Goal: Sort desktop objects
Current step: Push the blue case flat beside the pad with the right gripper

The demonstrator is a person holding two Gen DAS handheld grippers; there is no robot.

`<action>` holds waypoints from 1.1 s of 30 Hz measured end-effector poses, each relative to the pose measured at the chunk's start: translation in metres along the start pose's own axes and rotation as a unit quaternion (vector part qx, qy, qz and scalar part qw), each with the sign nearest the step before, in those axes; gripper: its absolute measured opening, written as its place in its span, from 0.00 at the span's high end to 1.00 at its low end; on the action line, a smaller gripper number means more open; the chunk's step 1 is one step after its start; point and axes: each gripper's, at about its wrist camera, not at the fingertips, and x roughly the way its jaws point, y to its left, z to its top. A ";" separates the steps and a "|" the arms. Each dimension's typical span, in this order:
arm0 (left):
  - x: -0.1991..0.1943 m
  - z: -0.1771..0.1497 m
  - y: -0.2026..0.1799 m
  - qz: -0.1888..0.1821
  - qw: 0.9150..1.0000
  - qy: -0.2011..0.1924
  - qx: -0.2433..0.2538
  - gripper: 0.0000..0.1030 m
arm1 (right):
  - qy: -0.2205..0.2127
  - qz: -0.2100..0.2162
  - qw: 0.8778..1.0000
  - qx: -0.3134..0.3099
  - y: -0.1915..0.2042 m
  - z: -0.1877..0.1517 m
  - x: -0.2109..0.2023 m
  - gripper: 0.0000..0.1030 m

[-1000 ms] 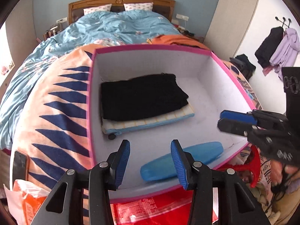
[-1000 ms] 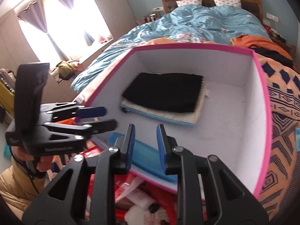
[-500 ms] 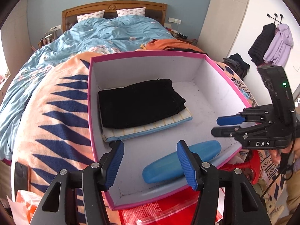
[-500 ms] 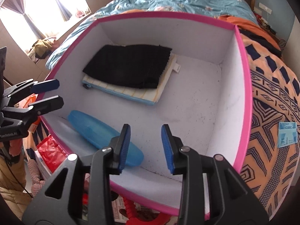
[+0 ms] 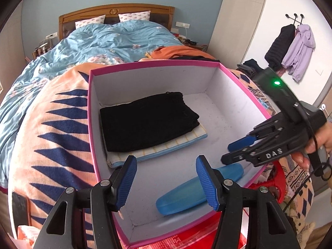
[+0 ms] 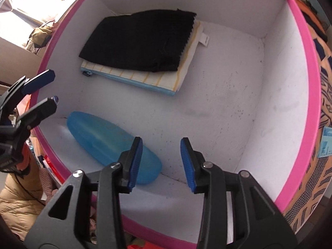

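Note:
A pink-rimmed white box sits on a patterned blanket. Inside it a folded black cloth lies on a striped zip pouch. A blue oblong case rests on the floor by the box's near wall. My left gripper hovers open at the box's near edge with nothing between its pads. My right gripper points steeply down into the box beside the case, open and holding nothing.
The box lies on an orange and navy blanket at the foot of a bed with a blue duvet. A red bag and a red plastic item sit below the box. A phone lies at the left.
Both grippers' jaws stand wider than a second ago. The right gripper has tipped downward and moved in over the box. The blue case lies where it was.

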 end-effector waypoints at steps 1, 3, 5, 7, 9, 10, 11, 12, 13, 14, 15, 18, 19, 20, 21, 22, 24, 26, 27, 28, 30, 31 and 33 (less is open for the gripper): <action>0.000 0.000 0.001 -0.001 1.000 -0.002 0.000 0.41 | 0.010 0.010 1.000 0.014 -0.003 0.002 0.003 0.61; -0.001 0.000 0.002 -0.005 1.000 -0.004 -0.001 0.41 | 0.020 0.019 0.999 0.029 -0.006 0.005 0.006 0.61; -0.003 0.000 0.004 -0.005 1.000 -0.007 0.000 0.41 | 0.017 0.039 0.998 0.043 -0.008 0.004 0.005 0.61; -0.005 0.000 0.005 0.001 1.000 -0.009 0.003 0.41 | 0.014 0.043 0.998 0.044 -0.007 0.002 0.002 0.61; -0.005 -0.001 0.006 0.003 1.000 -0.009 0.010 0.41 | 0.001 0.013 1.000 0.014 -0.004 -0.003 -0.011 0.58; -0.005 -0.001 0.005 0.004 1.000 -0.008 0.017 0.41 | -0.002 0.004 1.000 0.009 -0.004 -0.005 -0.016 0.56; -0.004 -0.001 0.004 0.009 1.000 -0.006 0.025 0.41 | 0.000 0.001 1.000 -0.008 -0.001 -0.007 -0.019 0.54; -0.003 -0.001 0.002 0.014 0.999 -0.005 0.033 0.41 | 0.004 -0.003 1.000 -0.028 0.003 -0.010 -0.021 0.54; -0.003 -0.002 0.000 0.018 0.999 -0.003 0.040 0.41 | 0.003 -0.013 0.999 -0.038 0.007 -0.012 -0.023 0.54; -0.002 -0.002 -0.002 0.020 0.999 -0.002 0.047 0.41 | 0.001 -0.018 0.999 -0.051 0.011 -0.013 -0.025 0.54; 0.000 -0.001 -0.004 0.020 0.998 0.001 0.053 0.41 | 0.000 -0.015 0.997 -0.069 0.017 -0.014 -0.025 0.54; 0.006 -0.001 -0.011 0.025 0.997 0.014 0.075 0.41 | 0.003 -0.017 0.992 -0.129 0.037 -0.012 -0.023 0.54; 0.008 -0.001 -0.013 0.030 0.996 0.017 0.084 0.41 | 0.007 -0.019 0.989 -0.148 0.043 -0.010 -0.022 0.54; 0.011 -0.001 -0.015 0.033 0.995 0.022 0.091 0.41 | 0.014 -0.018 0.987 -0.160 0.048 -0.008 -0.021 0.54; 0.013 -0.001 -0.017 0.034 0.994 0.027 0.097 0.41 | 0.018 -0.023 0.984 -0.173 0.053 -0.002 -0.021 0.54; 0.015 -0.001 -0.018 0.035 0.994 0.031 0.102 0.41 | 0.022 -0.029 0.982 -0.187 0.058 0.000 -0.018 0.53; 0.016 -0.001 -0.021 0.035 0.992 0.037 0.117 0.41 | 0.032 -0.036 0.973 -0.225 0.068 0.002 -0.016 0.51; 0.016 0.001 -0.022 0.025 0.990 0.042 0.130 0.40 | 0.036 -0.035 0.971 -0.236 0.072 0.006 -0.013 0.51; 0.015 0.002 -0.021 0.022 0.990 0.045 0.135 0.40 | 0.040 -0.032 0.970 -0.239 0.073 0.008 -0.013 0.51; 0.015 0.003 -0.021 0.021 0.989 0.047 0.140 0.40 | 0.041 -0.032 0.969 -0.241 0.073 0.012 -0.013 0.51; 0.016 0.004 -0.022 0.023 0.986 0.053 0.154 0.38 | 0.043 -0.031 0.970 -0.236 0.070 0.018 -0.012 0.51; 0.015 0.004 -0.022 0.030 0.986 0.052 0.156 0.37 | 0.045 -0.029 0.971 -0.233 0.068 0.021 -0.011 0.51; 0.015 0.005 -0.020 0.032 0.986 0.051 0.155 0.37 | 0.042 -0.038 0.972 -0.227 0.064 0.027 -0.011 0.51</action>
